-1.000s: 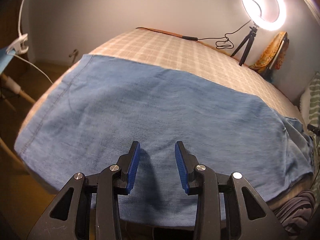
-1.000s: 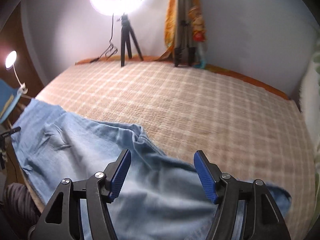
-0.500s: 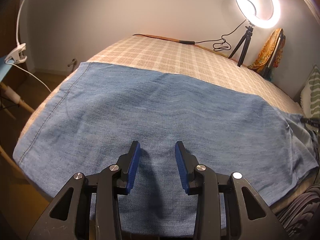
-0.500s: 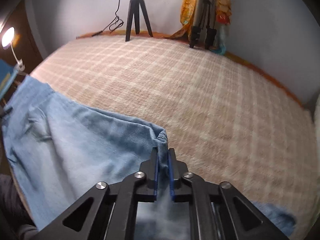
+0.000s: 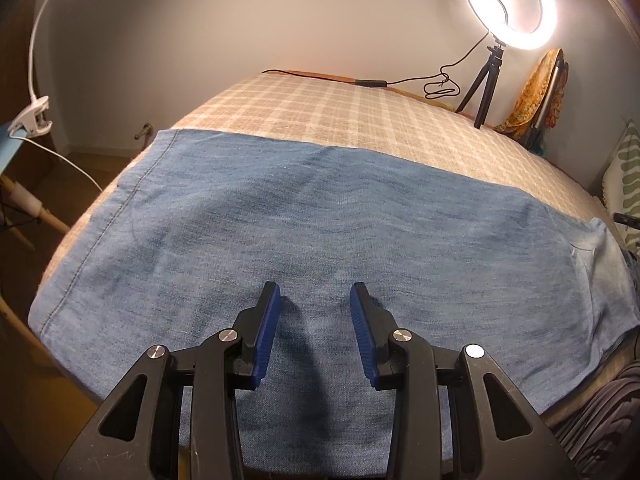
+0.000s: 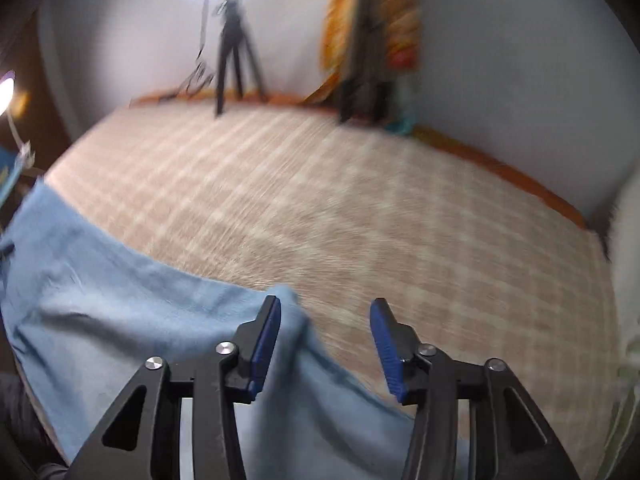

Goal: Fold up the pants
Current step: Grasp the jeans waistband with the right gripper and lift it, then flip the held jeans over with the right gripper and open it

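Left wrist view first: we see the left gripper [image 5: 314, 300] angled down over the pants [image 5: 320, 220], its two blue pads partly apart with nothing pinched between them. One pair of pants, blue denim, lies flat across the bed [image 5: 340, 112], the stitched hem toward the left edge.

Over on the right wrist view, blurred, the right gripper [image 6: 324, 312] also tilts downward. Its jaws have just been opening, and a raised corner of the denim [image 6: 160, 320] sits against the left pad [image 6: 266, 344]; the other pad stands clear, so no grip.

Farther back we count one lit ring light [image 5: 510, 0] on one black tripod [image 5: 484, 88], and one clip lamp [image 5: 30, 120] at far left.
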A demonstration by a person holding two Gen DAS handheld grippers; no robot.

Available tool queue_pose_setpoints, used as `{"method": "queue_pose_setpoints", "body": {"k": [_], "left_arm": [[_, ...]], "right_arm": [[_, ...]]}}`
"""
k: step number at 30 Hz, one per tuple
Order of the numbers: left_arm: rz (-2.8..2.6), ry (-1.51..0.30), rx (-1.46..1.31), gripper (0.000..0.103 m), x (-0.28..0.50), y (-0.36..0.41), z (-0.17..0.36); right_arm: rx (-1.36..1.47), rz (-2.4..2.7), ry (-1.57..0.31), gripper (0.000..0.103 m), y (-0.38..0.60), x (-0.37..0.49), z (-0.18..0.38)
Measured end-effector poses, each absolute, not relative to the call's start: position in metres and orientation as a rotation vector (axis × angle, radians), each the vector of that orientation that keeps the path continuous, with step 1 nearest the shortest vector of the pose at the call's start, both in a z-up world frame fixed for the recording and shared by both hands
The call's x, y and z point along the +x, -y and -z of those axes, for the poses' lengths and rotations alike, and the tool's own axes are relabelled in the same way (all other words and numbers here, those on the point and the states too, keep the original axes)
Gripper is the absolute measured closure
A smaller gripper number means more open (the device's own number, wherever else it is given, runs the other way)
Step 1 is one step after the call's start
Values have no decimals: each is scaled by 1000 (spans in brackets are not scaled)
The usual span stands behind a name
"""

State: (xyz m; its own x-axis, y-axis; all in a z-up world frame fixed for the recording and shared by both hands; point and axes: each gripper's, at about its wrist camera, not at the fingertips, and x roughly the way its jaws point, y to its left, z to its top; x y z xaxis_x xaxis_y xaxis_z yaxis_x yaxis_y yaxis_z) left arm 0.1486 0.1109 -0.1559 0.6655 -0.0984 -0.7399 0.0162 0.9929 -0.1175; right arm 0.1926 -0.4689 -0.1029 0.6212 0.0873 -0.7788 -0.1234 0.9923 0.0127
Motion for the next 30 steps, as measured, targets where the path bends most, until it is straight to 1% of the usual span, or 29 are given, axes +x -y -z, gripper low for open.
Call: {"method": "queue_pose_setpoints", "body": {"k": [2,3,4,6,8,9,13,18,19,20,21,22,23,25,29,30], "left_arm": [[65,-836,-108,69,148,-111,156],[64,-834,-110,69,148,-112,156],[64,-832,-110,69,148,-112,156],[63,-831,-107,69,147,-112,156],[62,-830,-105,69,147,-112,156],[60,-831,-104,69,147,-112,156],[45,-839,-93,69,148,-109,156],[35,-855,-81,69,151,-108,155],[33,-857,-79,69,151,-108,155],[31,-858,-76,69,151,-107,155],[28,-858,-72,69,151,-107,155],[25,-857,-68,69,151,-106,155],[23,-856,-66,69,150,-105,156],[22,-856,-63,69,151,-105,156],[26,-863,-45,68,151,-104,156],[26,-862,-44,68,151,-104,156]], "right_arm": [[33,-27,-856,51,506,168,93],[68,11,-842,47,523,158,91],[112,57,-832,39,544,147,91],[212,145,-825,33,588,124,96],[295,176,-838,31,622,109,108],[316,179,-850,28,630,106,113],[442,157,-900,26,661,96,146],[526,69,-885,27,661,96,165],[529,46,-871,38,659,96,165],[536,30,-874,44,656,96,165],[545,11,-874,65,653,94,164],[555,-9,-877,81,649,92,162],[534,8,-876,82,643,90,160],[419,52,-881,87,630,88,141],[266,99,-878,89,629,88,106],[238,111,-884,89,629,90,106]]}}
